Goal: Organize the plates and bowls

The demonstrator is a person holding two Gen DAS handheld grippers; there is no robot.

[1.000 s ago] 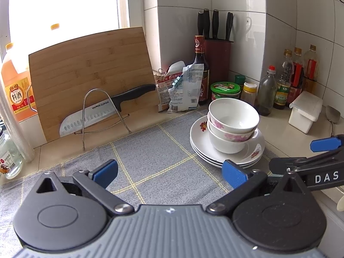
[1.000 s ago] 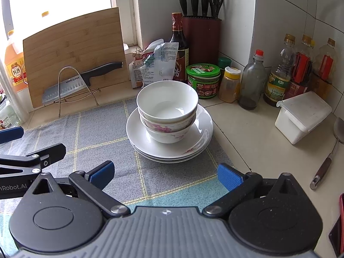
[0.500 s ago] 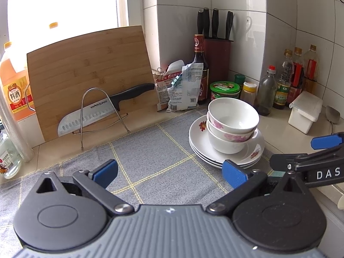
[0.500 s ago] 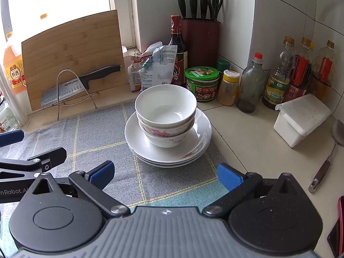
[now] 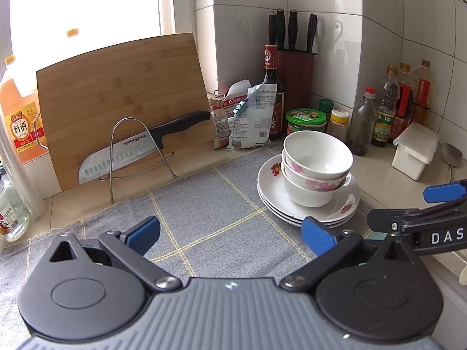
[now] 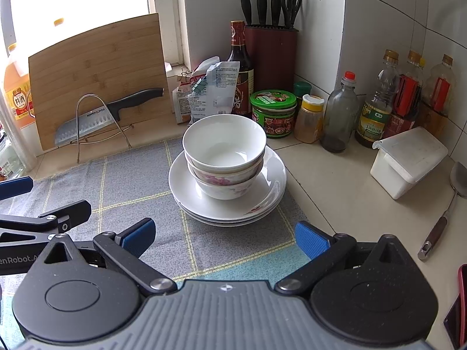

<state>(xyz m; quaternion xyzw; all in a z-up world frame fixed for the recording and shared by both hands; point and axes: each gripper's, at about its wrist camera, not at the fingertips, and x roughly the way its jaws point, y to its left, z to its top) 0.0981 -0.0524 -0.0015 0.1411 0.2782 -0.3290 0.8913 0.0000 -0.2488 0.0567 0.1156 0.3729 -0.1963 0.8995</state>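
On the left, a wooden board leans against the window wall, tilted back. A knife rests on a wire rack in front of it, its blade low and to the left, its black handle up and to the right.

A gray cloth with yellow lines covers the table. The left gripper hangs over the cloth with its jaws wide apart and nothing between them. It points at bare cloth, and the dishes sit off to its right.

The plates lie flat in a stack on the right edge of the cloth. The bowls stand nested in the middle of the top plate, mouths facing up.

The right gripper points straight at the stack, close in front of it and not touching. Its jaws are wide apart too, holding nothing.

Behind the dishes stand a green jar and bottles. A white box sits on the table further right.
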